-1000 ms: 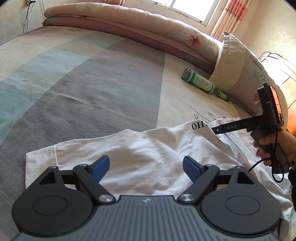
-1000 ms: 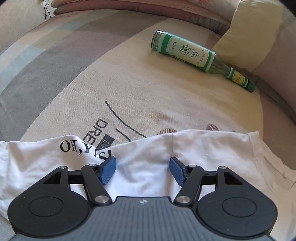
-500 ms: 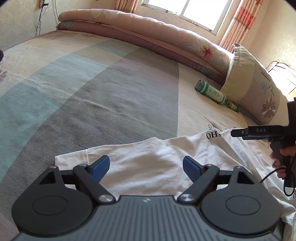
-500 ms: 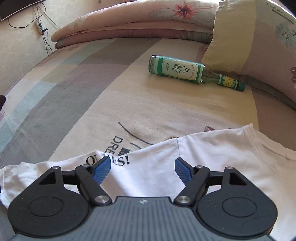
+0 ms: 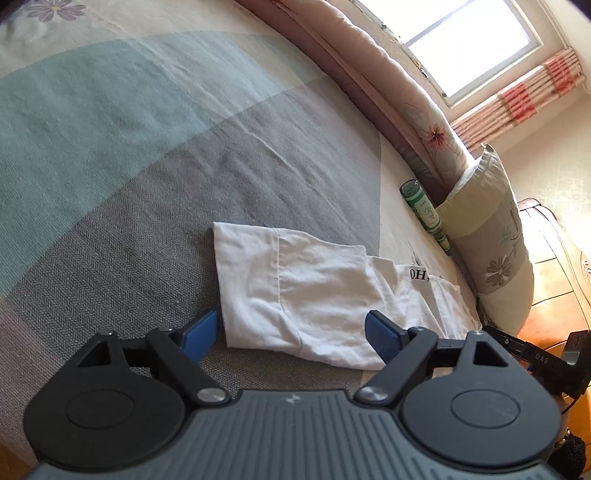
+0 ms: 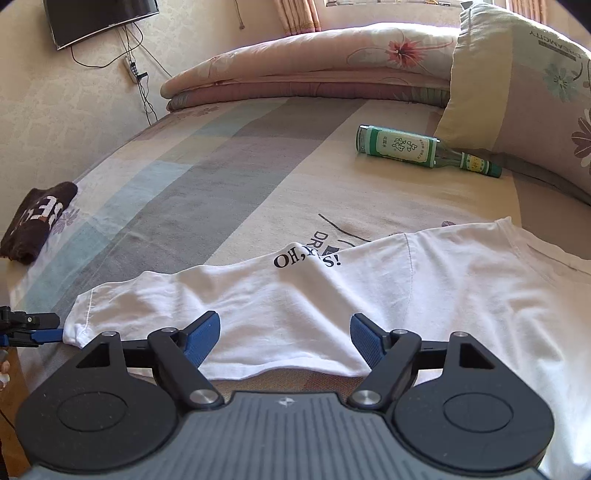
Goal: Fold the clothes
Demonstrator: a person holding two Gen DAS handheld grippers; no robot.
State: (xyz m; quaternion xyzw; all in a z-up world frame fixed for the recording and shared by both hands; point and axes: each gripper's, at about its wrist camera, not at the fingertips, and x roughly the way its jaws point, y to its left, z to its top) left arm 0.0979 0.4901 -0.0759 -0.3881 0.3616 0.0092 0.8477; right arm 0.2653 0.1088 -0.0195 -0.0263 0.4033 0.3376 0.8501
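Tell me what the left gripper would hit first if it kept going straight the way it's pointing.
Most likely the white T-shirt. The left gripper points down at its sleeve end, with open jaws straddling the near edge and nothing in between. Depth is hard to judge, so it might instead meet the bedsheet just short of it.

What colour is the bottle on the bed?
Green, with a green-and-white label; the bottle shows best in the right wrist view.

Sunlit window, curtains, wall-mounted television
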